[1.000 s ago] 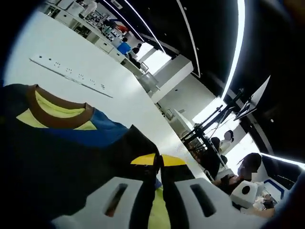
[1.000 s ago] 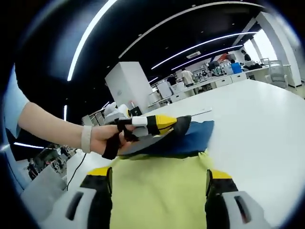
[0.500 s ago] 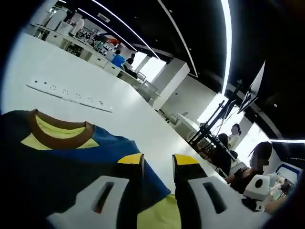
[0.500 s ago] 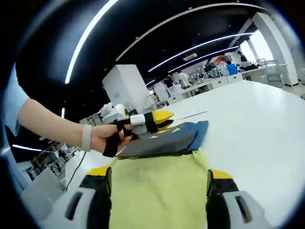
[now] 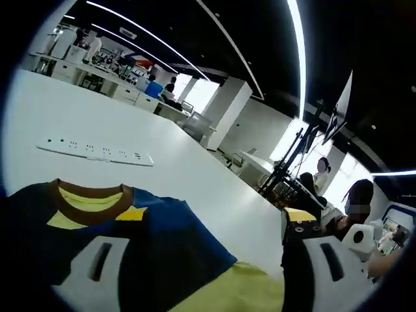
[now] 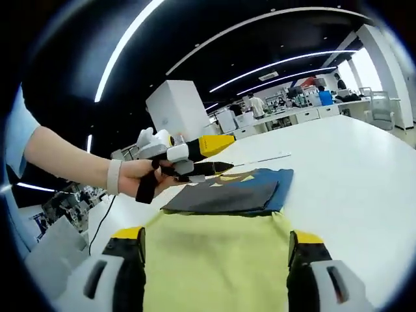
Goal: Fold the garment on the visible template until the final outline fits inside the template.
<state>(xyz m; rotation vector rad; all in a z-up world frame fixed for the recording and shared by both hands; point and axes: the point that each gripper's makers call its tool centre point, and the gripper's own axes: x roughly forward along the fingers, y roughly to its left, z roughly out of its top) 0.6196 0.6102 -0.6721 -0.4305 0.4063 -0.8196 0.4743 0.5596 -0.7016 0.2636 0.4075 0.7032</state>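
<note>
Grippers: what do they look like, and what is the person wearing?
Each gripper has two black jaws with yellow tips on a pale grey body with slots. The left gripper shows black straps around the person's hand. The arm wears a pale wristband and a light blue short sleeve.

Folded navy, blue and yellow garment (image 6: 224, 214), brown-collared, flat on white table (image 6: 351, 162).

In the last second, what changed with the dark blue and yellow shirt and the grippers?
The left gripper let go of the dark blue and yellow shirt: its jaws, shut on a fold a second ago, now stand wide apart, and the folded flap lies flat on the white table. The right gripper stayed open, straddling the yellow part.
</note>
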